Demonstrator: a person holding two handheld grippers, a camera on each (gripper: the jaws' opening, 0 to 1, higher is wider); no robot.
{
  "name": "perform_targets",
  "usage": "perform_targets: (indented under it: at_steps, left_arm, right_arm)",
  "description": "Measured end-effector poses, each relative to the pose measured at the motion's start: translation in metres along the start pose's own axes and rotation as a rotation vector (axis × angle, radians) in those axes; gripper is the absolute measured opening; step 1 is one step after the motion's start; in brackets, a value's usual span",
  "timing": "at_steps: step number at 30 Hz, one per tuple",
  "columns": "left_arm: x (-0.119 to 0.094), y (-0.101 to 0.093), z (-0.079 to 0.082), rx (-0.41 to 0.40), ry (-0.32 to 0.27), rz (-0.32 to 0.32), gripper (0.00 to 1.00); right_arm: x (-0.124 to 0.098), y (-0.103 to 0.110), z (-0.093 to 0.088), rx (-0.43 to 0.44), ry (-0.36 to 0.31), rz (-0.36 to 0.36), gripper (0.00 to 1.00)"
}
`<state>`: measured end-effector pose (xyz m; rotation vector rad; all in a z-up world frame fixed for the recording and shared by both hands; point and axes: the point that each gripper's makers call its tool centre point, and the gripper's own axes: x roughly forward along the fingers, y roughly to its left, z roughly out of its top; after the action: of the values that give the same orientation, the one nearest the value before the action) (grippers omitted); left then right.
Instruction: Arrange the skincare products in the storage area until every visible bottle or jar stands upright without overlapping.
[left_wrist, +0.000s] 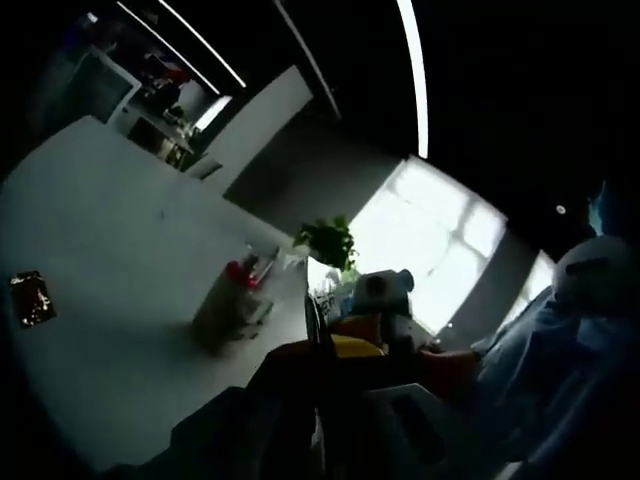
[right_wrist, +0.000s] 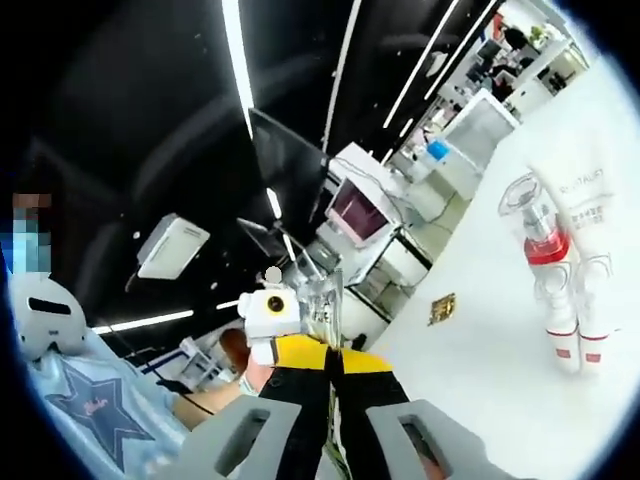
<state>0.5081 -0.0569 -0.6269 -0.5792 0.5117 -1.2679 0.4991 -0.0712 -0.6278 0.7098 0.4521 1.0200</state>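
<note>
Several skincare products stand close together on the white table (right_wrist: 480, 360). They include a white tube (right_wrist: 587, 200) resting on its cap and a clear pump bottle (right_wrist: 540, 235) with a red band, and they overlap one another in the right gripper view. In the dim left gripper view the same cluster (left_wrist: 235, 295) sits mid-table. My right gripper (right_wrist: 330, 365) is well short of them, its jaws meeting along a seam with nothing between. My left gripper (left_wrist: 320, 350) looks the same. The two grippers face each other closely, away from the products.
A small dark card (right_wrist: 441, 308) lies flat on the table (left_wrist: 110, 230), also seen as the card (left_wrist: 30, 298). A potted plant (left_wrist: 328, 240) stands at the table's far end before a bright window. A person in a light blue shirt (right_wrist: 95, 405) is beside the grippers. Desks and monitors stand beyond.
</note>
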Motion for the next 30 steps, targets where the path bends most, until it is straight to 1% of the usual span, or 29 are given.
perform_targets:
  at_steps: [2,3,4,7,9,10,11,12,13,14,15,16,17,18,20,21,23,25,27,30]
  left_arm:
    - [-0.002,0.001,0.001,-0.008,-0.002,0.005,0.01]
    - [-0.004,0.002,0.008,-0.022,-0.043,0.003,0.02]
    - [-0.005,0.002,0.009,-0.032,-0.051,0.003,0.01]
    - [-0.005,0.001,0.008,-0.043,-0.038,0.001,0.01]
    - [-0.004,-0.002,0.008,-0.021,-0.04,-0.009,0.0]
    - [-0.003,-0.004,0.009,-0.017,-0.048,-0.016,0.0]
    - [-0.002,-0.004,0.009,-0.014,-0.052,-0.016,0.0]
    - [-0.002,-0.005,0.008,-0.003,-0.052,-0.015,0.0]
    - [-0.001,-0.005,0.007,0.001,-0.043,-0.017,0.0]
    - [0.0,-0.005,0.004,0.001,-0.023,-0.021,0.0]
    - [0.002,-0.005,0.002,0.005,-0.014,-0.016,0.0]
    - [0.002,-0.003,0.001,0.002,-0.012,-0.01,0.0]
    - [0.001,-0.003,-0.002,-0.041,0.012,-0.012,0.0]
    - [0.0,-0.004,-0.002,-0.055,0.023,-0.025,0.0]
    - [-0.001,0.0,0.0,-0.05,0.011,-0.017,0.01]
    - [-0.003,0.005,0.003,-0.028,-0.008,0.015,0.01]
    - [-0.005,0.008,0.005,-0.014,-0.022,0.034,0.03]
    - [-0.005,0.006,0.006,-0.045,-0.021,0.016,0.01]
    - [-0.005,0.007,0.006,-0.054,-0.018,0.017,0.0]
    - [-0.004,0.008,0.004,-0.016,-0.009,0.044,0.0]
  right_arm:
    - [0.0,0.0,-0.001,0.007,0.007,0.004,0.0]
    - [-0.001,-0.001,-0.001,0.009,0.012,0.004,0.0]
    - [-0.001,-0.001,-0.002,0.008,0.013,0.003,0.0]
    - [-0.001,0.0,-0.003,0.03,0.021,0.006,0.0]
    - [-0.003,0.0,-0.001,0.078,0.026,0.027,0.0]
    - [-0.004,0.001,0.0,0.085,0.021,0.037,0.0]
    - [-0.004,0.0,0.001,0.085,0.009,0.037,0.0]
    - [-0.004,0.0,0.006,0.061,-0.025,0.032,0.0]
    - [-0.003,-0.002,0.011,0.041,-0.063,0.018,0.0]
    - [-0.003,-0.003,0.014,0.02,-0.086,0.006,0.0]
    - [-0.003,-0.003,0.012,0.014,-0.083,-0.001,0.0]
    - [-0.003,-0.002,0.008,0.021,-0.051,0.0,0.0]
    - [-0.003,-0.002,0.007,0.043,-0.035,0.003,0.0]
    - [-0.004,-0.001,0.004,0.069,-0.011,0.022,0.0]
    - [-0.004,-0.004,0.005,0.064,-0.019,0.005,0.0]
    - [-0.004,-0.006,0.005,0.048,-0.022,-0.01,0.0]
    - [-0.004,-0.008,0.005,0.039,-0.015,-0.022,0.0]
    - [-0.005,-0.009,0.005,0.052,-0.01,-0.024,0.0]
    - [-0.005,-0.01,0.004,0.055,-0.006,-0.028,0.0]
    - [-0.005,-0.014,0.003,0.035,0.004,-0.055,0.0]
